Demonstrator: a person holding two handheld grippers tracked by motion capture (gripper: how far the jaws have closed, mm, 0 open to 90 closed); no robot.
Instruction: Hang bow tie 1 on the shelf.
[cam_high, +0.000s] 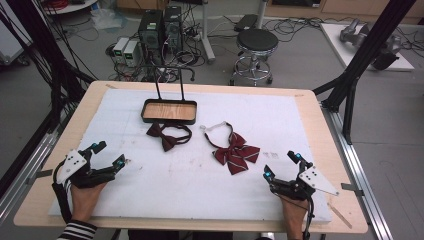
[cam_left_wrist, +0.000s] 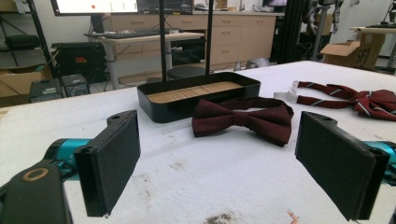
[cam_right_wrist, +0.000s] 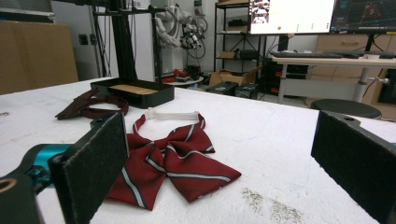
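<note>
- High view: Your table (cam_high: 60, 150) carries a white foam sheet, with computers, cables and a stool on the floor behind it. The left gripper (cam_high: 107, 154) and right gripper (cam_high: 281, 164) rest at the near corners, both with jaws spread and nothing between them. The plain bow tie (cam_high: 168, 136) lies just in front of the black tray (cam_high: 169, 111); the striped bow tie (cam_high: 235, 152) lies to its right, apart from it.
- Left gripper view: The plain bow tie (cam_left_wrist: 243, 119) sits ahead, close to the tray (cam_left_wrist: 198, 93). Risk: a low approach may push the limp cloth against the tray wall, or snag the strap loop. Where that loop ends behind the knot is hidden.
- Right gripper view: The striped bow tie (cam_right_wrist: 173, 158) lies partly behind your near jaw, its left wing cut off. Risk: pinching one wing alone would let the white-clasped strap trail and drag.
</note>
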